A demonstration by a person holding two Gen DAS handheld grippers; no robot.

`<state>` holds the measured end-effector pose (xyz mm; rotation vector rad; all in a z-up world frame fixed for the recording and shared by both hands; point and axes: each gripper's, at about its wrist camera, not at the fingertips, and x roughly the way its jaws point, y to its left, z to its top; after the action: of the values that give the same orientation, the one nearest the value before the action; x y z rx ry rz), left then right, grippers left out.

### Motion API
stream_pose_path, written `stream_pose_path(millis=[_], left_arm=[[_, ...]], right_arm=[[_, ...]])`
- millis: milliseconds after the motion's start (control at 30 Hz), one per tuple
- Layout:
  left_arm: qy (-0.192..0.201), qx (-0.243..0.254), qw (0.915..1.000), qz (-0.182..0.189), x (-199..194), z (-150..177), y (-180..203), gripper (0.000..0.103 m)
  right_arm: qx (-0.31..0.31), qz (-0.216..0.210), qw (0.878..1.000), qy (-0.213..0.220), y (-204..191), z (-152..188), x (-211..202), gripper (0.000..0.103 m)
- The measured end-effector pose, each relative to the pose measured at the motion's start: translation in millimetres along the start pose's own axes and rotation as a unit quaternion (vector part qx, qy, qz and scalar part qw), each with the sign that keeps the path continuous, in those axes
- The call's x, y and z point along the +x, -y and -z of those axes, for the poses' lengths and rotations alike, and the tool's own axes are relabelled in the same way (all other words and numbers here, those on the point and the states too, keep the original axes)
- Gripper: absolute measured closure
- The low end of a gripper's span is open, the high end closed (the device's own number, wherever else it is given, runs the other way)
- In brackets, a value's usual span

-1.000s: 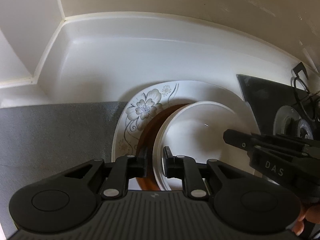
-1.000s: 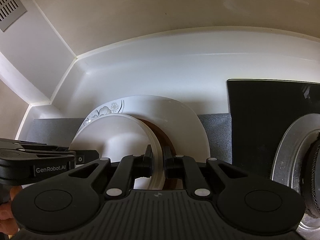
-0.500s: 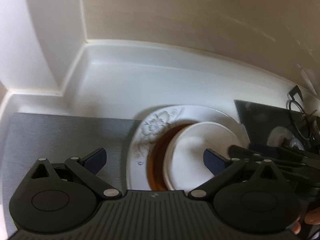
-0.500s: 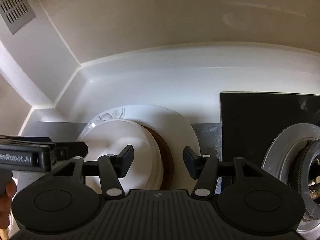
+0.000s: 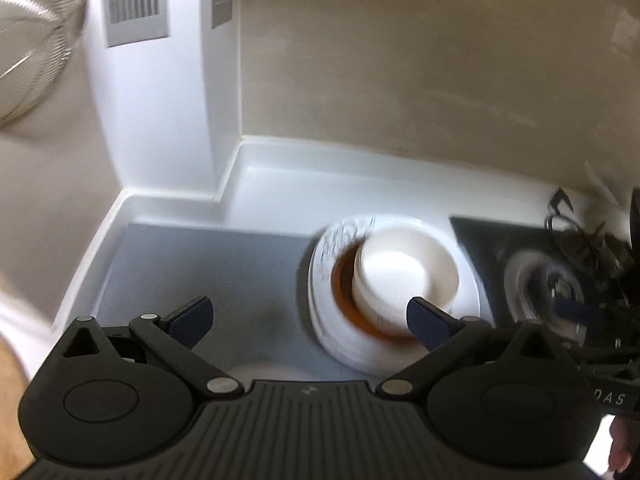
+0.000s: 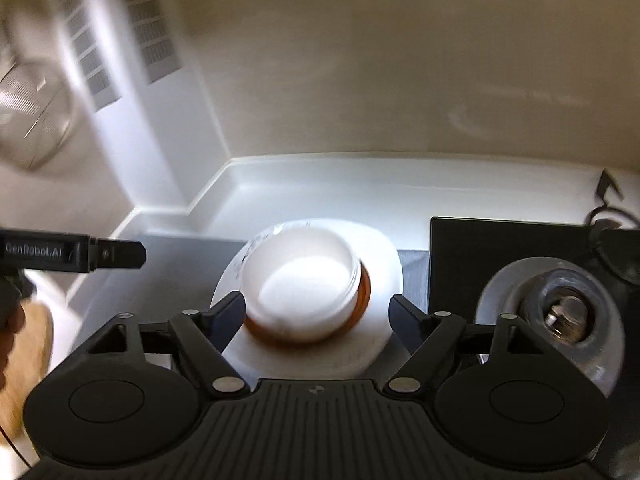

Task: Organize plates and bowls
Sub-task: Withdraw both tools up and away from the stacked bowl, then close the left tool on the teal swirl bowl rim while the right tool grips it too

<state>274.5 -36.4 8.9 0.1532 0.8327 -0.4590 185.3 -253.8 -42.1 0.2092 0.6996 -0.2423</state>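
A white bowl [image 5: 404,272] sits in a brown bowl [image 5: 344,280], and both rest on a white floral plate [image 5: 332,240] at the right end of a grey mat [image 5: 208,268]. My left gripper [image 5: 308,308] hangs open above the mat, back from the stack and holding nothing. In the right wrist view the white bowl [image 6: 300,280] and plate [image 6: 384,256] lie below my right gripper [image 6: 316,302]. Its jaws are opening, and the pads stand clear of the bowl on either side. The left gripper's finger [image 6: 100,254] reaches in from the left.
A black glass hob [image 6: 500,248] with a steel burner [image 6: 560,320] lies right of the plate. A wire mesh strainer [image 5: 32,40] hangs at the upper left beside vent grilles [image 5: 136,4]. White counter rim [image 5: 360,152] and a beige wall close the back.
Both grippers were shut on the white bowl's rim; both have let go, opened wide and drawn back and up. The bowl stays stacked on the plate.
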Motion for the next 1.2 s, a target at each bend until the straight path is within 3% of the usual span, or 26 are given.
stream_pose_path(millis=[333,867,1200], left_arm=[[-0.026,-0.021,0.9994,-0.009,-49,79,-11,0.0],[-0.012,-0.029,0.9991,-0.029,-107,131,-48,0.0],[-0.051,-0.059,0.9936,-0.081,-116,166,-90,0.0]], right_arm=[[-0.025,0.01,1.0,-0.001,-49,53,-54,0.021],[-0.029,-0.019,0.999,-0.017,-103,96,-95,0.021],[-0.048,-0.053,0.996,-0.046,-129,113,-91,0.02]])
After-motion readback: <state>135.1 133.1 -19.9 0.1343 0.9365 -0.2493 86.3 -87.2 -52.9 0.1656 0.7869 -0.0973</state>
